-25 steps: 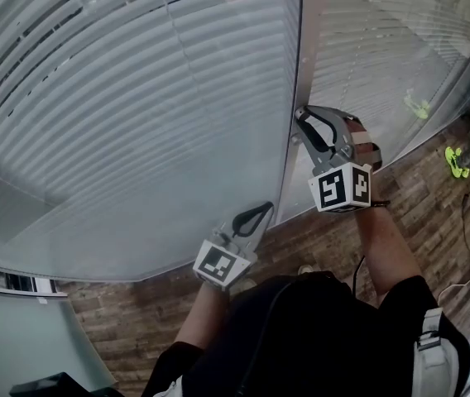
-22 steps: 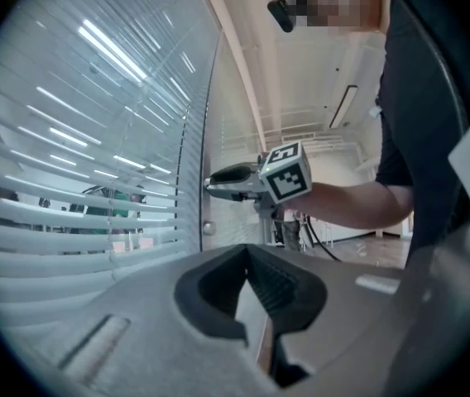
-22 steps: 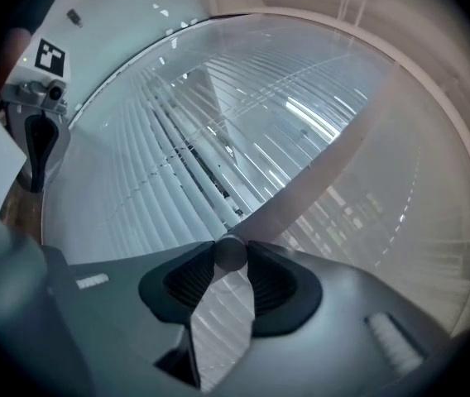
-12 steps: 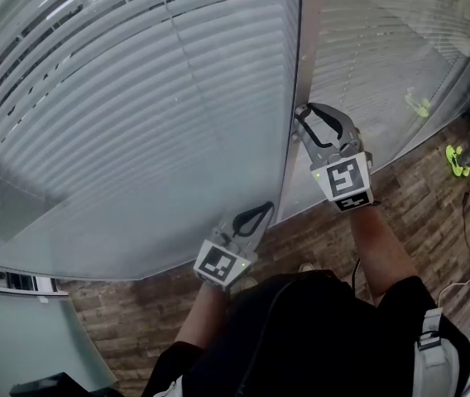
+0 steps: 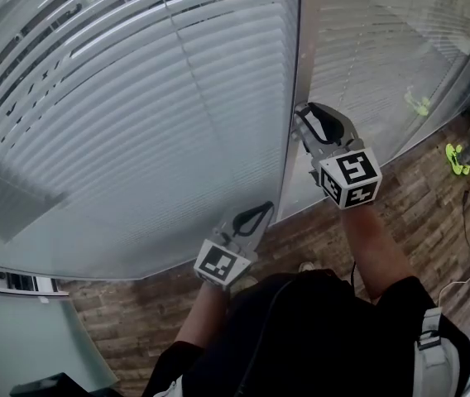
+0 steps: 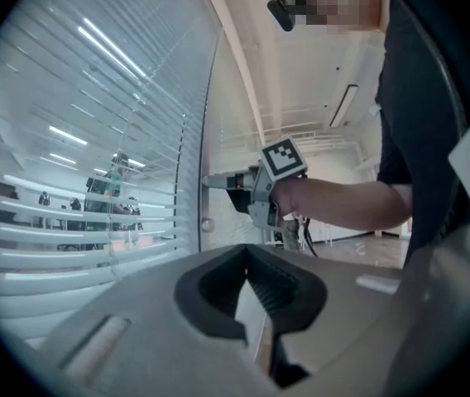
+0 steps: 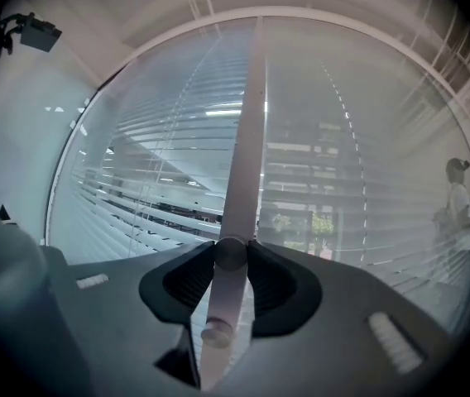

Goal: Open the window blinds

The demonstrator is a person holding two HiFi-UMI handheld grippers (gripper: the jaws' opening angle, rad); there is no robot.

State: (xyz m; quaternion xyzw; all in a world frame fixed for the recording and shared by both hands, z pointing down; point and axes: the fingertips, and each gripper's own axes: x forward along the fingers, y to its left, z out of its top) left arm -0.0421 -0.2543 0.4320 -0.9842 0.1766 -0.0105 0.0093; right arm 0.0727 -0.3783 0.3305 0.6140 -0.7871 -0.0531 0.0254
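Grey slatted window blinds (image 5: 136, 122) hang behind glass on both sides of a pale upright frame post (image 5: 304, 48). My right gripper (image 5: 301, 116) points level at the post and is shut on a small round turning knob (image 7: 230, 253), which sits pinched between both pads. A second knob (image 7: 216, 332) sits lower on the post. In the left gripper view, the right gripper (image 6: 223, 180) shows against the post. My left gripper (image 5: 266, 208) hangs lower near the foot of the post, jaws shut and holding nothing. The upper left slats show dark gaps.
Brown wooden plank floor (image 5: 318, 238) runs below the glass. Bright green objects (image 5: 456, 160) and a white cable (image 5: 467, 289) lie on the floor at the right. A person (image 7: 458, 209) stands beyond the glass.
My right gripper has rolled about its own axis on the knob, its marker cube turning over. The left panel's slats have tilted and show wider dark gaps. The left gripper has stayed still.
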